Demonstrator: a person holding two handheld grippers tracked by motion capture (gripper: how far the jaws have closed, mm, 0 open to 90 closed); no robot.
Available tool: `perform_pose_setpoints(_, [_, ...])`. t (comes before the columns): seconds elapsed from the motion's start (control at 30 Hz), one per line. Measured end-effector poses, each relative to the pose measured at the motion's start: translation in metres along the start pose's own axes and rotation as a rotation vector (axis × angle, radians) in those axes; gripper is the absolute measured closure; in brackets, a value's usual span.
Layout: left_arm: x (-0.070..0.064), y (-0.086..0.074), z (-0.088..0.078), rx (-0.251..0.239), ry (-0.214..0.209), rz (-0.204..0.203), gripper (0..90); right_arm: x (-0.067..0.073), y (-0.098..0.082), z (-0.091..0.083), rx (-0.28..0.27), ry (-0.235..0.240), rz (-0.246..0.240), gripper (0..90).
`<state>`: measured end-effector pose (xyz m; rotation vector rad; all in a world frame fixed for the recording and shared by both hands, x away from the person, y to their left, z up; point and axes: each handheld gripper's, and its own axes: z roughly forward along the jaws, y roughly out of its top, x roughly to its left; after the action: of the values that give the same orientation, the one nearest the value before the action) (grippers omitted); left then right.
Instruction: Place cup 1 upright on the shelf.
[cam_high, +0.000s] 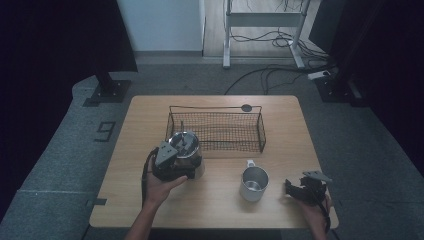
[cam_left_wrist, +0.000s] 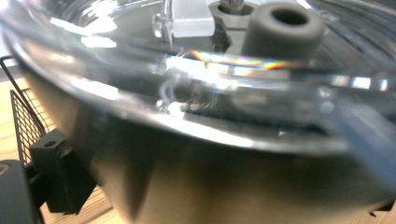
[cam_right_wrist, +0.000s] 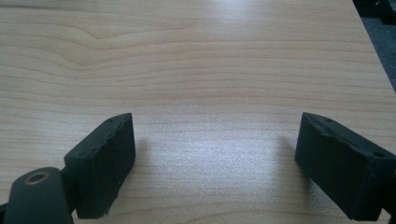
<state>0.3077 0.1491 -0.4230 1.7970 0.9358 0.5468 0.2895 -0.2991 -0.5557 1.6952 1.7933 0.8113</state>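
1. Left gripper (cam_high: 175, 162) clamped on the lidded steel tumbler (cam_high: 189, 157), standing on the wooden table (cam_high: 210, 210) just in front of the wire basket (cam_high: 216, 131).
2. Best kept upright, squeezed low on the body: smooth brushed metal, round and slippery.
3. Clear plastic lid (cam_left_wrist: 196, 79), glossy, with a grey rubber spout (cam_left_wrist: 285, 28).
4. Open steel mug (cam_high: 254, 183) nearby, handle toward the basket.
5. Right gripper (cam_right_wrist: 215, 163) spread wide over pale grained wood, holding nothing.

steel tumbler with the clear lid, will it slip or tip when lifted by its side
The tumbler looks smooth and shiny, so it may slip in the left tool. It seems tall and narrows downward, so probably tippy. Its clear lid could pop off if squeezed.
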Motion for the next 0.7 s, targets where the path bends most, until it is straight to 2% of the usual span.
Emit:
perform_pose_setpoints(0.43, [-0.001, 0.016, 0.0, -0.011, -0.002, 0.016, 4.1, 0.0, 0.0, 0.0, -0.001, -0.001, 0.0, 11.8])
perform_pose_setpoints(0.7, [0.001, 0.023, 0.001, -0.014, -0.001, 0.012, 4.1, 0.0, 0.0, 0.0, -0.001, -0.002, -0.001, 11.9])
